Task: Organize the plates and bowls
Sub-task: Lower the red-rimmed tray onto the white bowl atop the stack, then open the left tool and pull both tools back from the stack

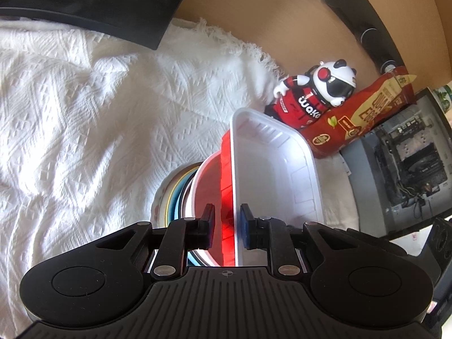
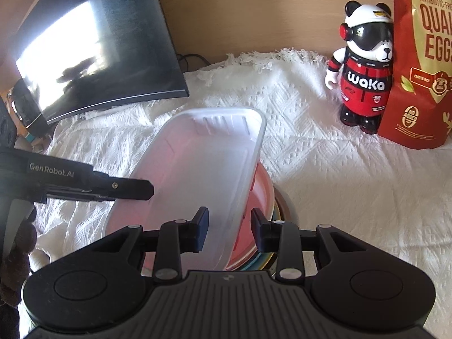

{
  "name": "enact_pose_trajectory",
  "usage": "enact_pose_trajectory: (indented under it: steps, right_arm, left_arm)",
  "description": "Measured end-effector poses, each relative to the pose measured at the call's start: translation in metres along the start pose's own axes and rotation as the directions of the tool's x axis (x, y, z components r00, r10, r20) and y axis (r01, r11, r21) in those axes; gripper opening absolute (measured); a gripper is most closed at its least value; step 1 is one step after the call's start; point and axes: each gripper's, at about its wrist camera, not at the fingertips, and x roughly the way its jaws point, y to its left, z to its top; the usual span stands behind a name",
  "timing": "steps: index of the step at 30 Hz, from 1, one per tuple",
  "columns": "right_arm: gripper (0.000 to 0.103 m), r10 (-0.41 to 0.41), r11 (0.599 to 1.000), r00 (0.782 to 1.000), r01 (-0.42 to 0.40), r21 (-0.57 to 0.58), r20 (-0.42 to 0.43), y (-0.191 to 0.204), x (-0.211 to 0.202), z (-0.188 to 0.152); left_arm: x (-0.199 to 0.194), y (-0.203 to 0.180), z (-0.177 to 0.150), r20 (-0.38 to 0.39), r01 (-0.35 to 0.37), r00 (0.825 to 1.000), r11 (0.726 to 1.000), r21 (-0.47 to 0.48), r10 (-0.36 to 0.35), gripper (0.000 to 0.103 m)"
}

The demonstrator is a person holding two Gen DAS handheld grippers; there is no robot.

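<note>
A white rectangular plastic tray [image 1: 276,169] lies tilted on a red dish [image 1: 214,180] atop a stack of bowls and plates [image 1: 172,195] on the white cloth. My left gripper [image 1: 227,223] straddles the rims of the tray and red dish; its pads stand slightly apart from them, so whether it grips is unclear. In the right wrist view the tray [image 2: 197,166] covers the red dish [image 2: 262,186] and the stack [image 2: 282,206]. My right gripper [image 2: 230,233] is open around the tray's near right edge. The left gripper's finger [image 2: 124,189] reaches the tray's left side.
A panda figurine [image 2: 364,76] and a red quail-egg bag [image 2: 423,65] stand at the back right. A dark monitor [image 2: 93,50] stands at the back left. An open computer case [image 1: 406,163] sits to the right. The white cloth [image 2: 339,175] covers the table.
</note>
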Motion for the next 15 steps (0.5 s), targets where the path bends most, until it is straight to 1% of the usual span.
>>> enact_pose_trajectory:
  steps: [1,3,4,6,8,11,13,15]
  right_arm:
    - [0.032,0.002,1.0,1.0,-0.002,-0.001,0.004,0.0,0.0,-0.002]
    - [0.032,0.008,1.0,1.0,-0.008,-0.004,0.006,-0.001,0.0,-0.005]
    - [0.032,0.012,1.0,1.0,-0.012,0.0,0.012,-0.001,-0.002,-0.006]
    - [0.032,0.029,1.0,0.999,-0.028,-0.005,0.044,-0.001,-0.008,-0.008]
    - [0.032,0.016,1.0,0.998,-0.016,0.0,0.067,-0.002,-0.011,-0.008]
    - [0.032,0.015,1.0,0.997,-0.016,0.017,0.081,-0.007,-0.016,-0.007]
    - [0.032,0.009,0.999,0.995,-0.012,0.036,0.095,-0.011,-0.022,-0.007]
    - [0.032,0.012,0.998,0.993,-0.018,0.054,0.118,-0.014,-0.033,-0.012]
  left_arm:
    - [0.0,-0.001,-0.001,-0.002,-0.002,1.0,1.0,-0.011,0.002,0.02]
    - [-0.001,-0.004,-0.003,0.002,0.004,1.0,1.0,-0.003,-0.004,0.02]
    - [-0.003,-0.006,-0.003,0.015,0.003,1.0,1.0,0.006,-0.003,0.02]
    - [-0.009,-0.006,-0.004,0.044,0.008,0.999,1.0,-0.01,-0.008,0.02]
    - [-0.016,-0.007,-0.004,0.075,0.022,0.997,0.999,-0.029,-0.02,0.02]
    - [-0.029,-0.011,-0.009,0.122,0.008,0.993,1.0,-0.03,-0.004,0.02]
    - [-0.04,-0.017,-0.018,0.168,-0.015,0.986,1.0,-0.014,0.017,0.02]
    - [-0.055,-0.026,-0.033,0.235,-0.055,0.971,0.998,0.022,0.049,0.02]
